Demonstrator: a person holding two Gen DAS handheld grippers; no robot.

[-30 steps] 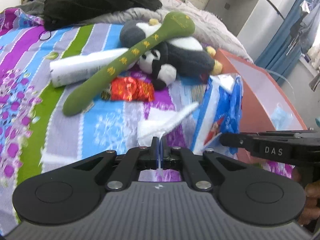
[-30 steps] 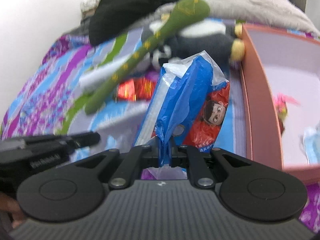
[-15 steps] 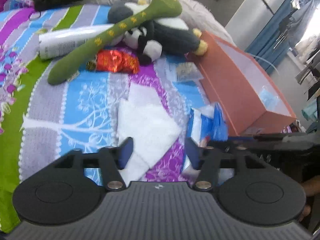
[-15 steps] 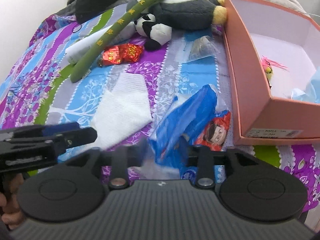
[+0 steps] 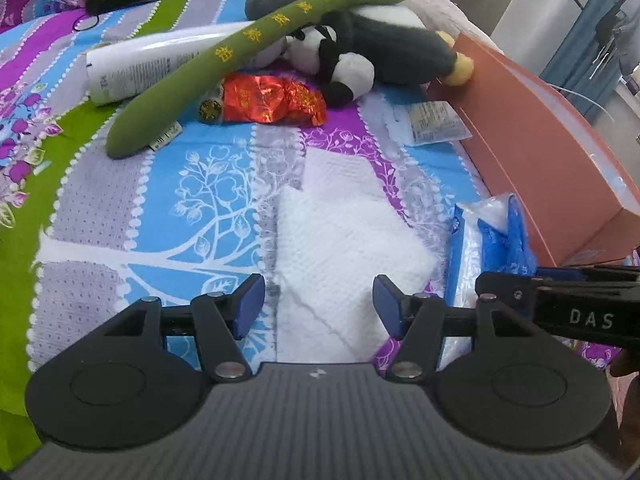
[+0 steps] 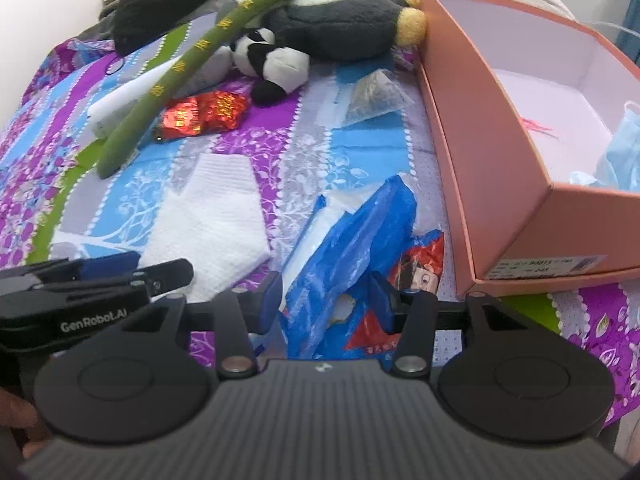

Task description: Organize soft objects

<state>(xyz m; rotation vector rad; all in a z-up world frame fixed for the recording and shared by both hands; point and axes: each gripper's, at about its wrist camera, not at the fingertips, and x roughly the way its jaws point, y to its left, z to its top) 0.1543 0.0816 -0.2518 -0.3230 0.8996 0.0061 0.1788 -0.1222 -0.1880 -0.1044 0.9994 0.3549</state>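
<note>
My left gripper point(image 5: 319, 304) jaws apart, just opened, over the white tissue point(image 5: 344, 240) lying flat on the bedspread point(image 5: 120, 216), my right gripper point(image 6: 326, 300) just opened further, loosely straddling the blue packet point(image 6: 352, 236), pads not pressing, orange box point(image 6: 500, 184) beside it

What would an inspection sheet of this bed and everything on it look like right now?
Surface: striped floral bedspread, rumpled.
Job's things: white tissue lying flat; blue tissue pack beside it; panda plush under green plush stick; pink box open, holding a blue face mask.
Clutter: red foil packet, white tube, clear sachet, black garment.
Grippers: left hand-held gripper open over the tissue, jaws just opened; right hand-held gripper open, the pack between its jaws, jaws just opened.
Cables: thin white cord behind the box.
Surroundings: blue curtain, white wall.
</note>
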